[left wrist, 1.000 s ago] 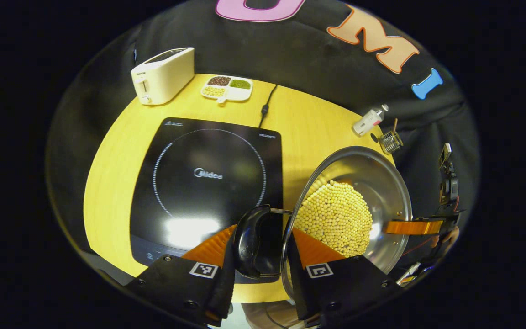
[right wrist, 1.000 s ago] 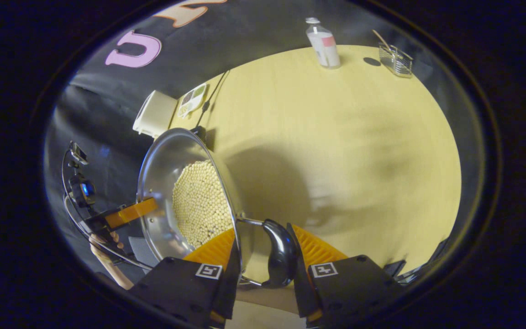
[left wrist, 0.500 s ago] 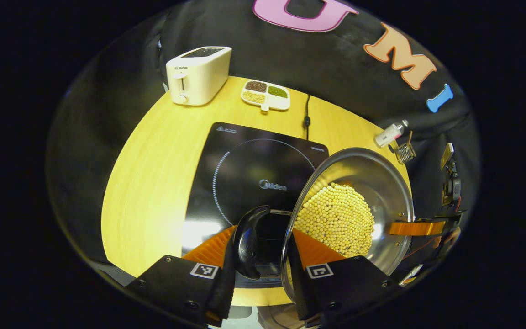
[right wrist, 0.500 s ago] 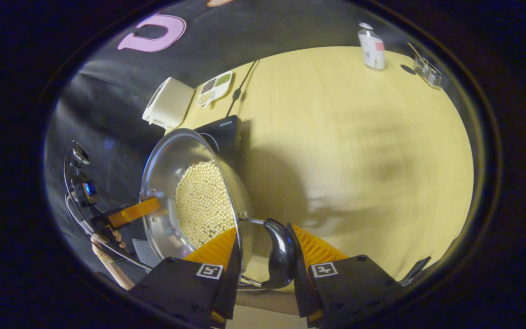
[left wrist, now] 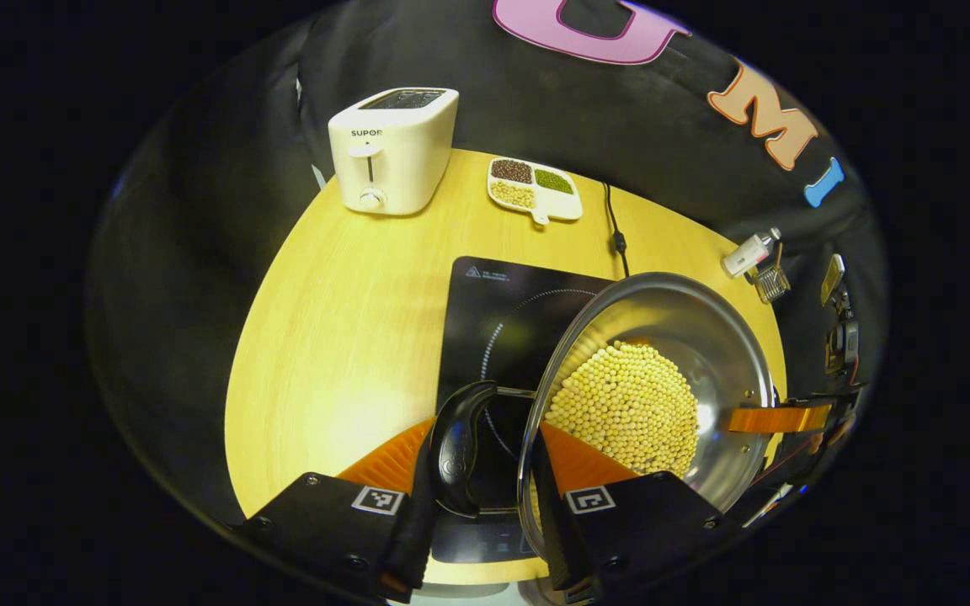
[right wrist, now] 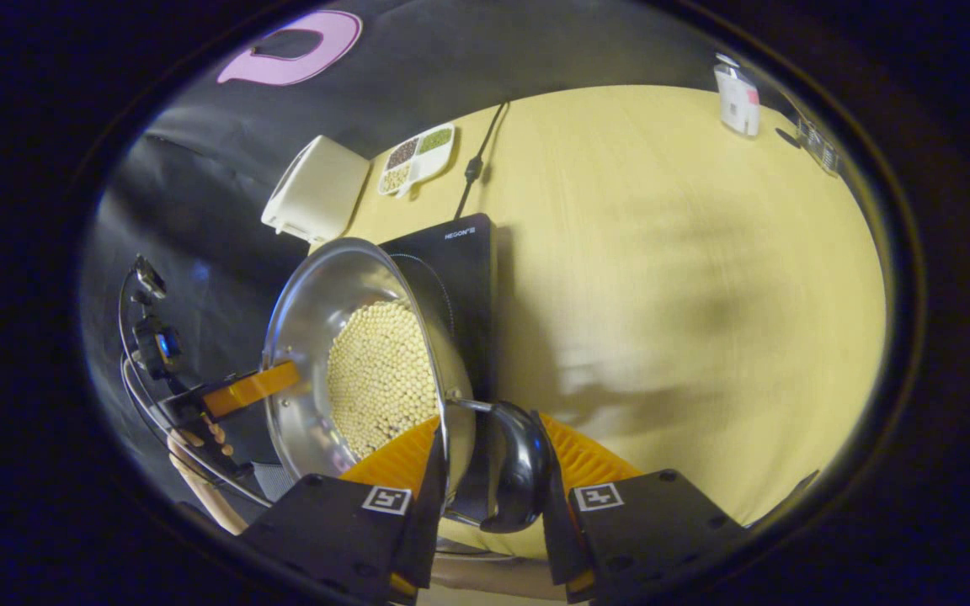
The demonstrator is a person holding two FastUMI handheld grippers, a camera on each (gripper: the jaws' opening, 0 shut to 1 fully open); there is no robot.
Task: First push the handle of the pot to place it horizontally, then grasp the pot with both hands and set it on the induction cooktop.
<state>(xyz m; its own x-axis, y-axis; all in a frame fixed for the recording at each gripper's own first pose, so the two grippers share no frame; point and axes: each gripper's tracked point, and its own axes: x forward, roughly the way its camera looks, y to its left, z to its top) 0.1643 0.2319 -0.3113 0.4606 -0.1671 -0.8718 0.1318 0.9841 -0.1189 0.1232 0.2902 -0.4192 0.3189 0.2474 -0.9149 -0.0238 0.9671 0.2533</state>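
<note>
Left gripper view had, from left to right, the toaster (left wrist: 391,151) at the back of the table (left wrist: 342,337), then the dish (left wrist: 534,188) of beans just beside it, then the cooktop (left wrist: 493,337) with its cord (left wrist: 615,231) running back, and at the far right the bottle (left wrist: 750,252) beside a wire basket (left wrist: 771,282). My left gripper (left wrist: 485,471) had its jaws closed narrow on one black pot handle (left wrist: 458,446), both fingers pressing it. The pot (left wrist: 704,337), full of pale beans, hung over the right part of the cooktop; I could not tell whether it touched the glass. At its far rim I saw the right gripper (left wrist: 775,418) on the other handle. In the right gripper view the left gripper (right wrist: 249,389) and a hand (right wrist: 199,442) showed at far left, then the pot (right wrist: 308,311), then the cooktop (right wrist: 460,261) partly under it, then bare table (right wrist: 662,252) to the right. My right gripper (right wrist: 489,484) had its jaws closed narrow on the near handle (right wrist: 523,475), both fingers pressing it.
</note>
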